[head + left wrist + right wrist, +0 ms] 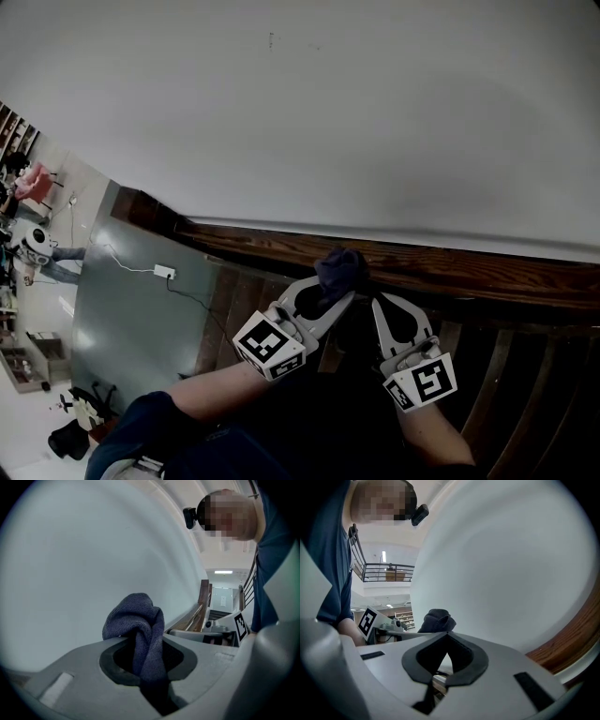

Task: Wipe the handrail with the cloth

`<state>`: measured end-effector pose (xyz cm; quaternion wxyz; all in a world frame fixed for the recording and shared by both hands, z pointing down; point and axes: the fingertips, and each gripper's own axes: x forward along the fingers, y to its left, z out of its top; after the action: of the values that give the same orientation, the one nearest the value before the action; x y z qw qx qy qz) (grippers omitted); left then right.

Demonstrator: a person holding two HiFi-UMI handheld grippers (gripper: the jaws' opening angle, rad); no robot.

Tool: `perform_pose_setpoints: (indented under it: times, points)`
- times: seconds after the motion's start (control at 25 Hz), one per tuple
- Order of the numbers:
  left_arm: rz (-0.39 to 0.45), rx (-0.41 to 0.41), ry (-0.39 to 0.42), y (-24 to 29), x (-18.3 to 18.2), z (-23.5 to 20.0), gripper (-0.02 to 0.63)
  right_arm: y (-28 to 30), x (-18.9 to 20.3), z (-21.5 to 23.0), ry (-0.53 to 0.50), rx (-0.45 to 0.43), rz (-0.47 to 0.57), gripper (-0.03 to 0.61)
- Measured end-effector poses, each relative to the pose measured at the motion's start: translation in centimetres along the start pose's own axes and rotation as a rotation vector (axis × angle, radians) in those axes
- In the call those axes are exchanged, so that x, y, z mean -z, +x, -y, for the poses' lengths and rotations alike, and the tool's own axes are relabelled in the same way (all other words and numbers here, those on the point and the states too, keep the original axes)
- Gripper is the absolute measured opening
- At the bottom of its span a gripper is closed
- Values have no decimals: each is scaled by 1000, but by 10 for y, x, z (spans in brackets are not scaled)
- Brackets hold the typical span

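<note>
Head view is showing the wooden handrail (469, 267) running along the white wall (356, 112), its long axis slanting from upper left down to lower right. The left gripper (343, 291) is reaching up to it with a dark blue cloth (341, 267) bunched at its tip. The cloth is lying over the rail's near edge and appears to be touching the wood, though contact is hard to confirm. The right gripper (378, 302) is pointing at the rail just beside the cloth, on its right.

Left gripper view is showing the jaws clamping the cloth (133, 616), which is bulging out past the tips towards the wall. The handrail (193, 617) is stretching away to the right, past the right gripper (220, 632).

Right gripper view is showing its jaws (447, 635) pressed together with nothing between them. The cloth (436, 619) is sitting just to the left on the left gripper (386, 626), and the handrail (576, 639) is curving off at the right.

Judging from this, the wipe is depending on the left gripper, which is carrying the cloth and is already at the rail. The stroke should be following the rail's length, with the cloth pressed down onto the wood.
</note>
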<state>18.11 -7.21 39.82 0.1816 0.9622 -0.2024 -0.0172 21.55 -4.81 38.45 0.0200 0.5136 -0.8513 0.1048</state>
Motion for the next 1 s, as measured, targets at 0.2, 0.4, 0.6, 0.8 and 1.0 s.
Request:
perform_pose_setpoints:
  times: [0.2,0.4,0.6,0.8,1.0]
  points:
    - [-31,-19,-40,21,19,-12,83,11,12,19,13,10,-16,8]
    - [-72,-55,-94,40,42,-37,83,21,16,35,31,23,-20,8]
    - [-124,-77,-131,60,71,-52,83,24,29,48,46,31,-36,8]
    - [-142,-88,-148,80,85,-58,83,27,42,59,59,41,-53,8]
    - [-205,-105,-142,99,103,-66,83,30,53,68,57,45,-65,8]
